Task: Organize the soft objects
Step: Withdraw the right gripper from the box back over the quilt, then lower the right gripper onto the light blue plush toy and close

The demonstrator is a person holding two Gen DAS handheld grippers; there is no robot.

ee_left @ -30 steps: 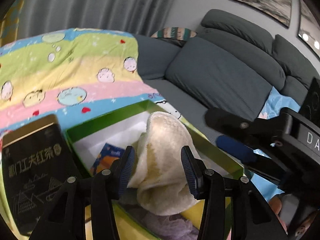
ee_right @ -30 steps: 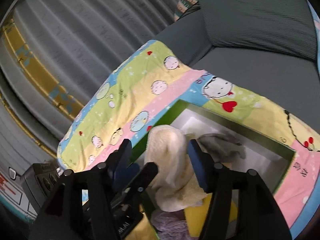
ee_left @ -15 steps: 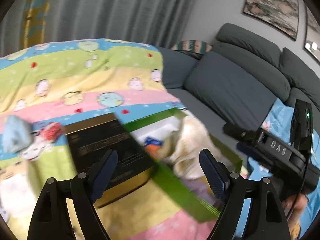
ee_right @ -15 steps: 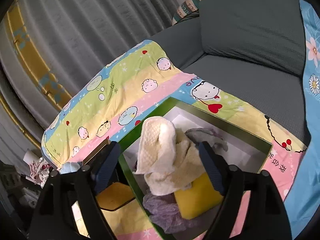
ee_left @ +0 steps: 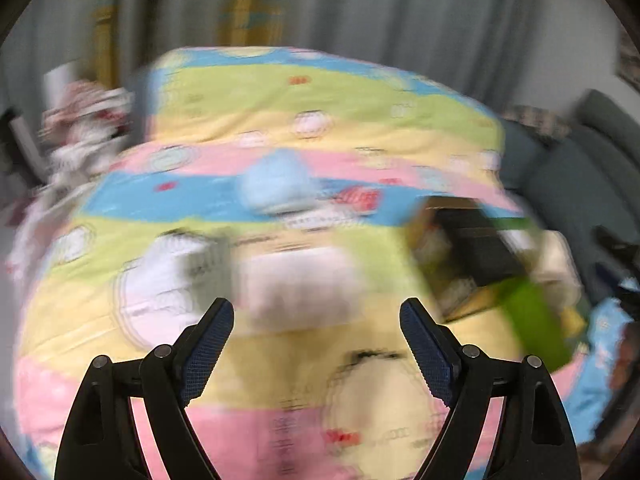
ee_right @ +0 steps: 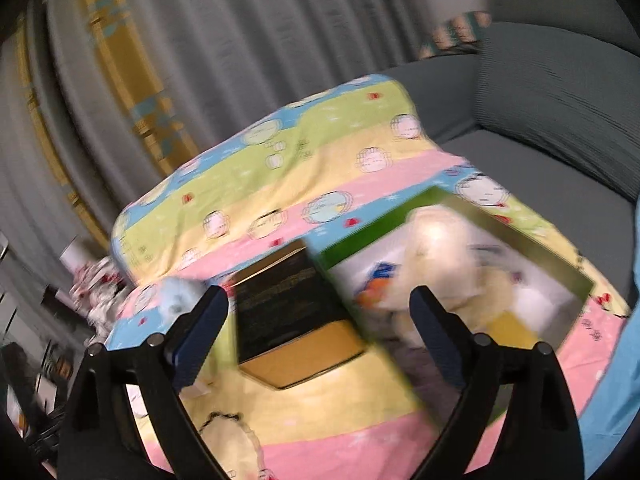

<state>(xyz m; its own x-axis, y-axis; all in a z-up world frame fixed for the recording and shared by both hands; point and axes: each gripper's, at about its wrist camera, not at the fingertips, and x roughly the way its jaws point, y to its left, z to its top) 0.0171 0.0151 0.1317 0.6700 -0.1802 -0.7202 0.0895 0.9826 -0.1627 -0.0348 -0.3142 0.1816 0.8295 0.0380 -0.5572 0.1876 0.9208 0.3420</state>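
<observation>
Both grippers, left gripper (ee_left: 316, 322) and right gripper (ee_right: 320, 310), have just opened wide and empty, leaving the cream towel (ee_right: 444, 256) inside the green box (ee_right: 516, 240); another soft item likely follows.

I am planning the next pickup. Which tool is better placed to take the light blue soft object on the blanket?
Probably the left tool: open, empty, facing the light blue soft object. The right tool, also open, faces the black box and green box.

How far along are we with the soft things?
Done: the cream towel lies in the green box. In hand: nothing; the left claw and right claw have just opened, empty. Left: the blue plush sits on the blanket.
</observation>
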